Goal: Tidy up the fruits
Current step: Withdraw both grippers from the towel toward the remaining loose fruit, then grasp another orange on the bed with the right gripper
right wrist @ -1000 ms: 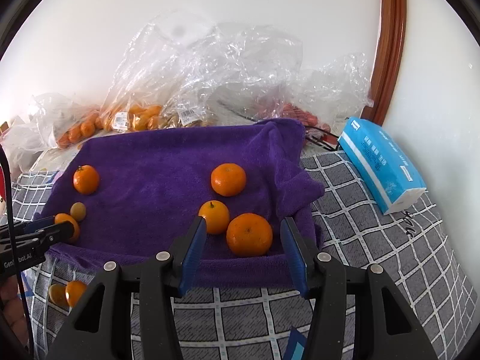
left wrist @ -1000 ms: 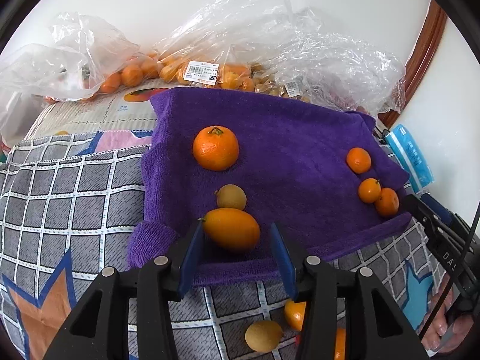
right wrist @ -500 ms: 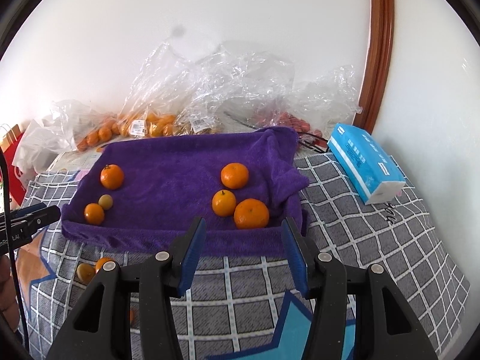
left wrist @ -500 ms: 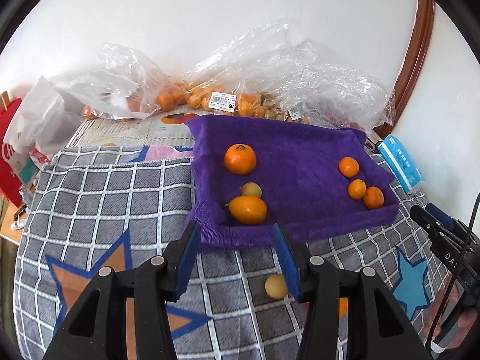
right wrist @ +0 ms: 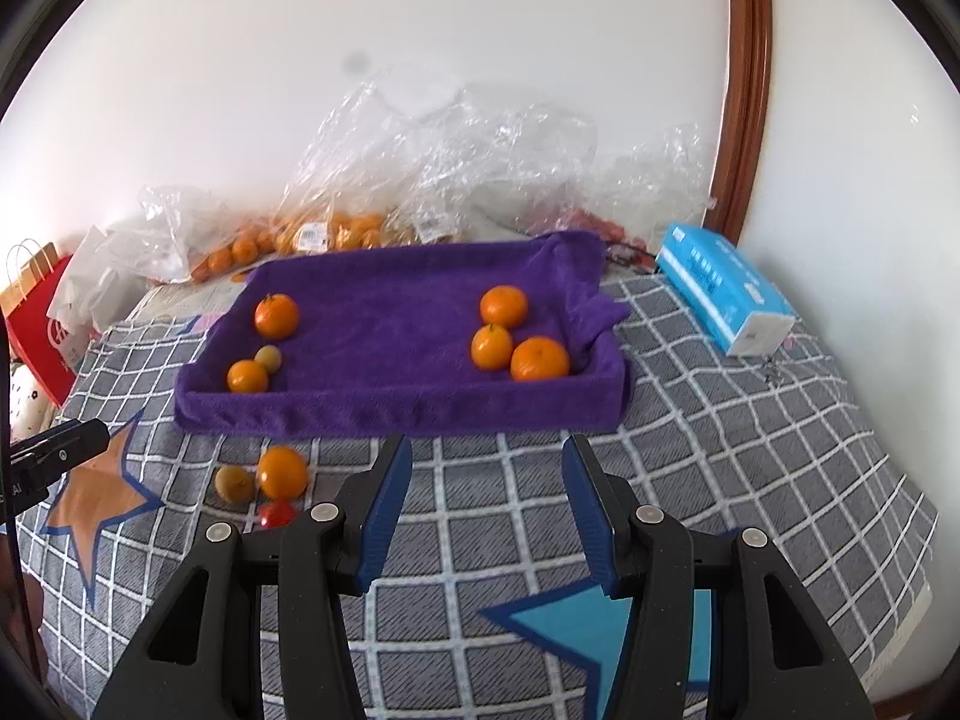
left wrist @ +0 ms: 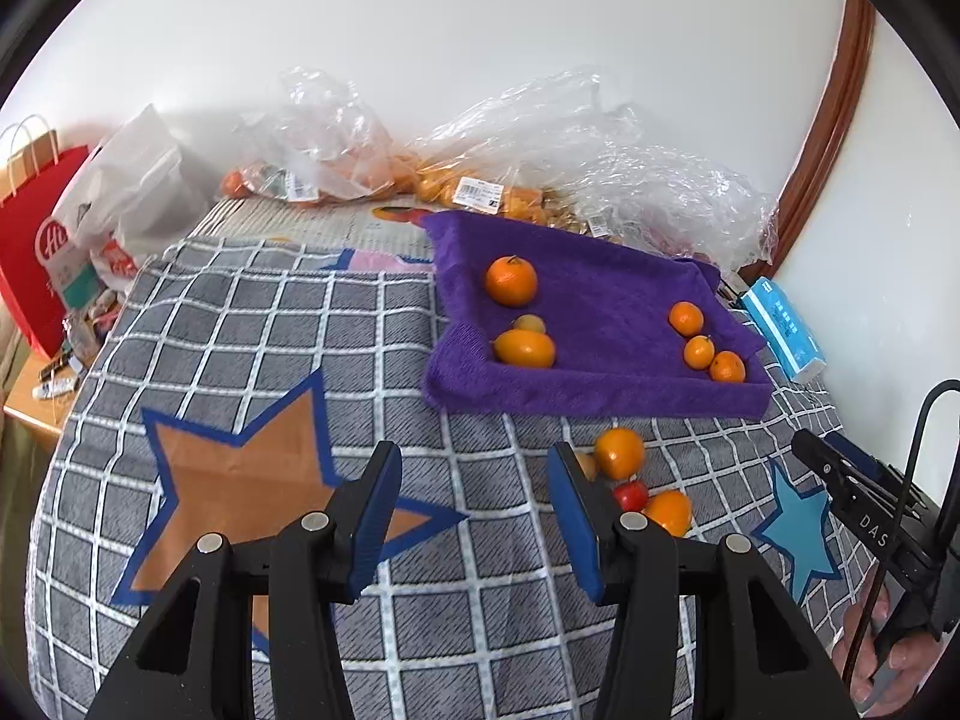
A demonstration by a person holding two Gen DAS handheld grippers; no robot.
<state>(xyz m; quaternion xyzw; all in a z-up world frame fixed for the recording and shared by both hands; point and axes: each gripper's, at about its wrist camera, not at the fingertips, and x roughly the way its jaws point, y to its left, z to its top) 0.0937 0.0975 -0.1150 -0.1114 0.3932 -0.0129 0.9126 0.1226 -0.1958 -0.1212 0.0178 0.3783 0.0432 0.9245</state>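
Observation:
A purple towel-lined tray (left wrist: 600, 387) (right wrist: 390, 411) lies on a grey checked cloth. On its left side lie an orange (left wrist: 510, 280) (right wrist: 276, 315), a small yellowish fruit (left wrist: 530, 324) (right wrist: 268, 357) and an oval orange fruit (left wrist: 524, 348) (right wrist: 247, 376). Three mandarins (left wrist: 699, 351) (right wrist: 492, 347) sit on its right side. Loose fruit lies on the cloth in front of the tray: an orange (left wrist: 619, 452) (right wrist: 282, 471), a yellowish fruit (right wrist: 234, 483), a red one (left wrist: 630, 495) (right wrist: 277, 514) and another orange one (left wrist: 668, 511). My left gripper (left wrist: 474, 510) and right gripper (right wrist: 489, 507) are open, empty, and held back above the cloth.
Clear plastic bags of oranges (left wrist: 480, 192) (right wrist: 336, 234) are piled along the wall behind the tray. A blue tissue pack (right wrist: 723, 294) (left wrist: 783, 330) lies to the tray's right. A red paper bag (left wrist: 36, 240) stands off the left edge.
Both grippers have pulled back and up from the tray, leaving the oval fruit and the mandarin on the towel. The loose fruit in front of the tray has come into view.

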